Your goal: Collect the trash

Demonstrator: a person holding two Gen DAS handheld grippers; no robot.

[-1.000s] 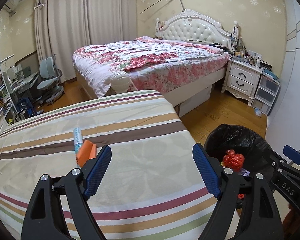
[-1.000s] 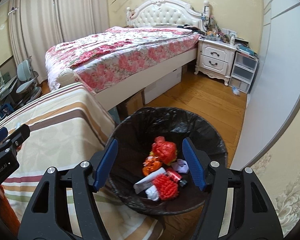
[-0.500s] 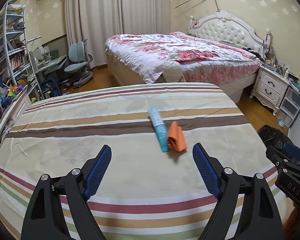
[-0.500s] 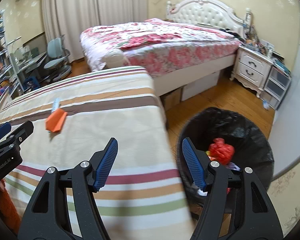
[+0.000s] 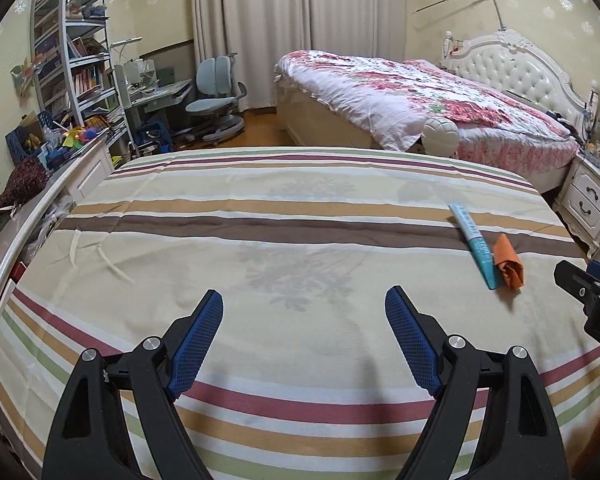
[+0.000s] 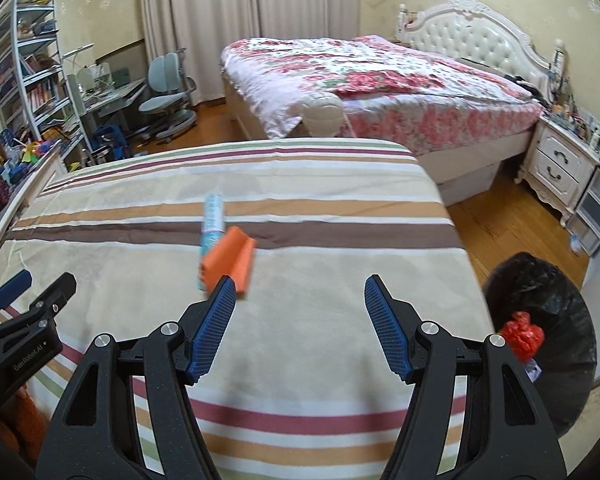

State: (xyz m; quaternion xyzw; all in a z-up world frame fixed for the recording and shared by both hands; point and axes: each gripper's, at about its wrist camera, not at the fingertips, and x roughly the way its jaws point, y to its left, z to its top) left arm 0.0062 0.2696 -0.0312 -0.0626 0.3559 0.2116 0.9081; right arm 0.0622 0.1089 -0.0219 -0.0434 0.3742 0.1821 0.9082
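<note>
An orange crumpled wrapper (image 5: 509, 261) and a teal tube (image 5: 473, 243) lie side by side on the striped tablecloth (image 5: 260, 240). In the right wrist view the orange wrapper (image 6: 230, 258) and the tube (image 6: 211, 224) lie just beyond my right gripper's left finger. My left gripper (image 5: 303, 314) is open and empty over the table's middle, left of the trash. My right gripper (image 6: 300, 298) is open and empty above the table's right part. The black-lined trash bin (image 6: 548, 320), holding red trash (image 6: 523, 335), stands on the floor right of the table.
A floral bed (image 5: 420, 96) stands beyond the table with a white nightstand (image 6: 556, 168) to its right. A bookshelf (image 5: 72, 64), desk and grey chair (image 5: 216, 96) fill the left. The right gripper shows at the left view's right edge (image 5: 592, 300).
Both grippers have swung left, away from the bin and over the table. The orange wrapper and tube now sit right of the left gripper and close before the right one.
</note>
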